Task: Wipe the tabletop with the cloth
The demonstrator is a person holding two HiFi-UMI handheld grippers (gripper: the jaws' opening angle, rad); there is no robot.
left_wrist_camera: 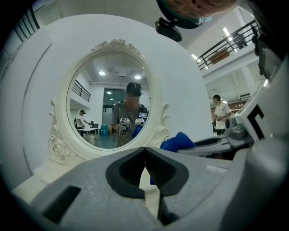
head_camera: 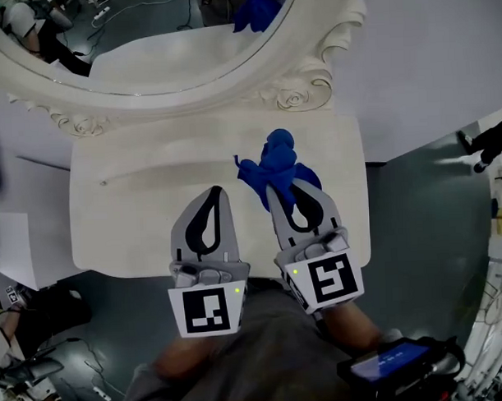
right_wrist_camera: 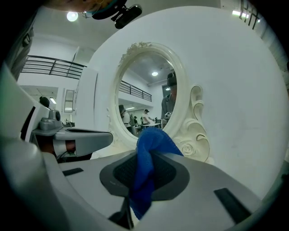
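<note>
Holding: the right gripper (head_camera: 276, 193) has its jaws pressed together on the blue cloth (head_camera: 276, 158). A fold runs between the pads, and a bunch stands out past the tips.
Cloth place: it is over the right half of the white tabletop (head_camera: 128, 212), in front of the mirror frame (head_camera: 190, 97). Whether it touches the surface I cannot tell.
Cloth handling: it looks soft, light and limp, and not fragile. I judge that it will fold and drag easily, so the hold on the gathered middle is suitable. For wiping, a flat part must be pressed down.
Left gripper (head_camera: 217, 191): the jaws meet tip to tip, with nothing between them.
Pose: both grippers lie side by side over the near edge of the tabletop, close but apart. They point away from the person, toward the mirror. The left one is near the cloth and does not touch it.
</note>
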